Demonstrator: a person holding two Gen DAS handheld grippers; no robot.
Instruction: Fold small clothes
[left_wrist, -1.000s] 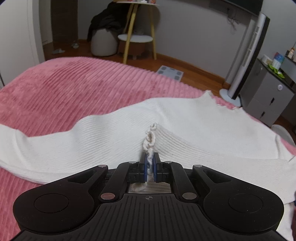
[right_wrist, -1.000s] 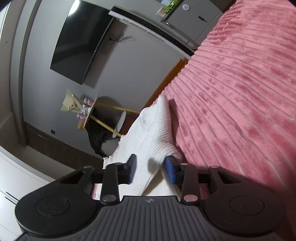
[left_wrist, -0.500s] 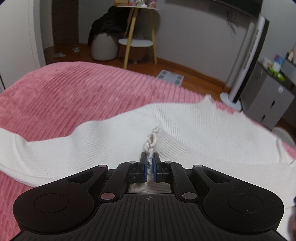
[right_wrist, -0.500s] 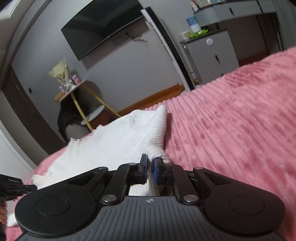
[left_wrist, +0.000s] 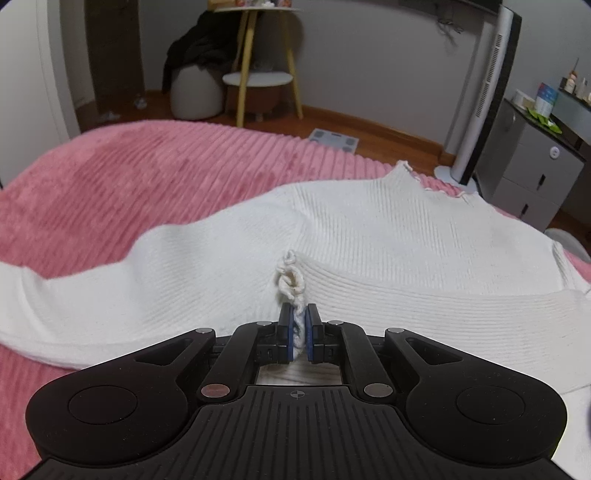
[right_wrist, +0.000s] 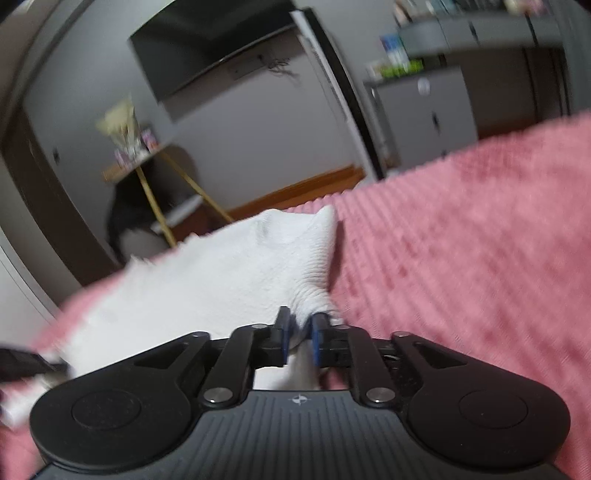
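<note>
White ribbed knit sweater (left_wrist: 369, 240) lies spread on the pink corduroy bedspread (left_wrist: 147, 177). Your left claw (left_wrist: 300, 328) pinches its edge; the right claw (right_wrist: 299, 336), jaws just eased wider, still grips a corner. Lift both evenly, keeping the fabric taut.

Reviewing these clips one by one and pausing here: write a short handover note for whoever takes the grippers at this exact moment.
Left gripper: shut on the near edge of the white knit garment, with a bunch of fabric sticking up past the pads.
Right gripper: jaws have just been opening a little after clamping; fabric from the garment's other corner sits between the pads, apparently held.
Garment lies spread across the pink ribbed blanket, one sleeve trailing left in the left wrist view.
Done: both edges picked up. No fold visible yet.
Left: probably lift, fold over, and smooth flat.
</note>
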